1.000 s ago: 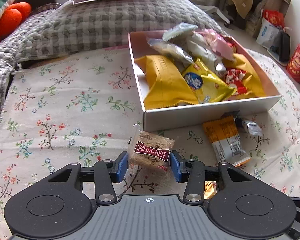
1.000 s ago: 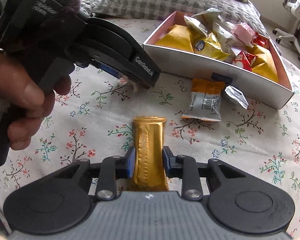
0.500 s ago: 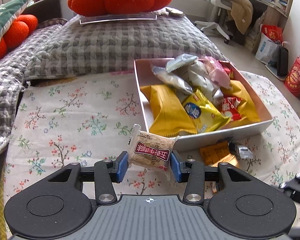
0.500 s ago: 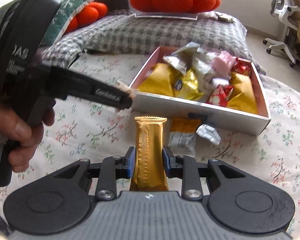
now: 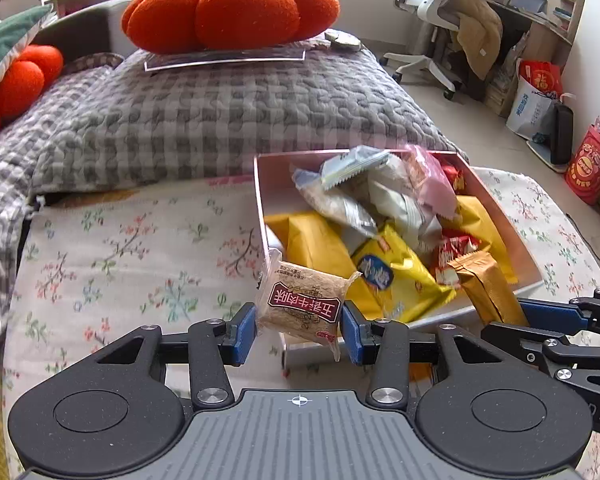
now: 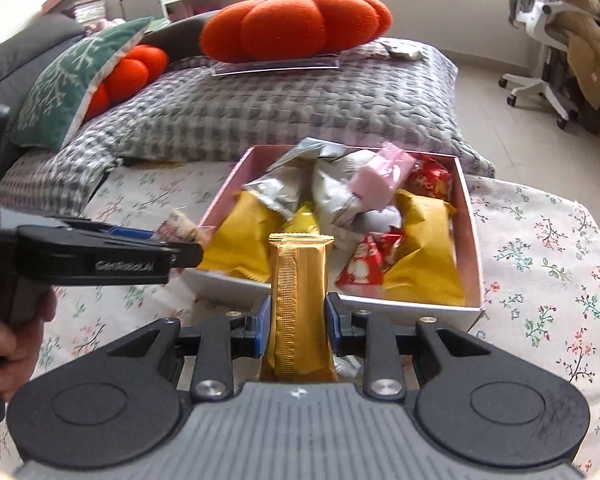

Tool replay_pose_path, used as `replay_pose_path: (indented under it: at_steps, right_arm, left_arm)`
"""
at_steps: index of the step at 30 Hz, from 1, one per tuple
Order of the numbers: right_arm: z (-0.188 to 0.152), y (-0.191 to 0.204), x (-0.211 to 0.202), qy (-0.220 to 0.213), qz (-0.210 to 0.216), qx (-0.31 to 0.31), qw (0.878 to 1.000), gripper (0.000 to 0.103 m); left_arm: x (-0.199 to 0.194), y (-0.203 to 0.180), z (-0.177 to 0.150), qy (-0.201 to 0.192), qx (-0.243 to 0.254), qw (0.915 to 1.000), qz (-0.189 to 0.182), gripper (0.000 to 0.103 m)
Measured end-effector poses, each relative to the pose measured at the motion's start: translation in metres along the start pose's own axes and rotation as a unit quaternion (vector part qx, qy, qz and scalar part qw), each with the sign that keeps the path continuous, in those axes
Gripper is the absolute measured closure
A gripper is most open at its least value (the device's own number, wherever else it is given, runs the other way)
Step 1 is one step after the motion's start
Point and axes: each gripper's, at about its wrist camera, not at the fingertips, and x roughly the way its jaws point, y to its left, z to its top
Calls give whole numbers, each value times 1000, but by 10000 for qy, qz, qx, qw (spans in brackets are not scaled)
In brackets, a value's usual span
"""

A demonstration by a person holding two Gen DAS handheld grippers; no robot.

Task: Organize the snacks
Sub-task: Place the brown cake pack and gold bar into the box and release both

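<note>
The left tool (image 5: 299, 330) is clamped on a clear-wrapped brown grain bar with a dark red label (image 5: 303, 304), its blue pads pressed to the bar's two sides, and it holds the bar in the air at the near left corner of the shallow white cardboard box (image 5: 496, 208). The right tool (image 6: 294, 322) grips a long gold foil snack packet (image 6: 298, 308) upright between its pads, raised over the box's near wall. In the left wrist view that gold packet (image 5: 486, 284) shows leaning in over the near right part of the box. The box (image 6: 470, 216) sits on a floral cloth (image 6: 540, 264) and is heaped with yellow, silver, pink and red snack packets. Behind it lie a grey checked quilt (image 5: 220, 120) and an orange pumpkin-shaped cushion (image 5: 230, 14)
</note>
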Motion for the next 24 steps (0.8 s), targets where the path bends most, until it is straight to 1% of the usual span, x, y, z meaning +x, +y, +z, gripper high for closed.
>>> replay_pose_path:
  at_steps: [7, 12, 14, 18, 21, 24]
  right_arm:
    - [9, -17, 4, -6, -51, 223, 9997, 77]
    - [19, -29, 7, -71, -57, 379, 9992, 77]
    - [22, -34, 9, -81, -53, 447, 9990, 77]
    - [27, -46, 11, -133, -40, 596, 9981, 77]
    - [33, -57, 11, -191, -39, 732, 9971, 77]
    - [38, -69, 14, -239, -39, 892, 9957, 77]
  left_arm:
    - [10, 1, 27, -124, 30, 9999, -87, 61]
    - [29, 6, 52, -151, -156, 9987, -454, 61]
    - [38, 5, 60, -165, -173, 9983, -525, 61]
    - [56, 6, 70, -136, -215, 9981, -563, 61]
    - [63, 7, 75, -167, -157, 9987, -451, 61]
    - [69, 12, 81, -198, -244, 9985, -451, 61]
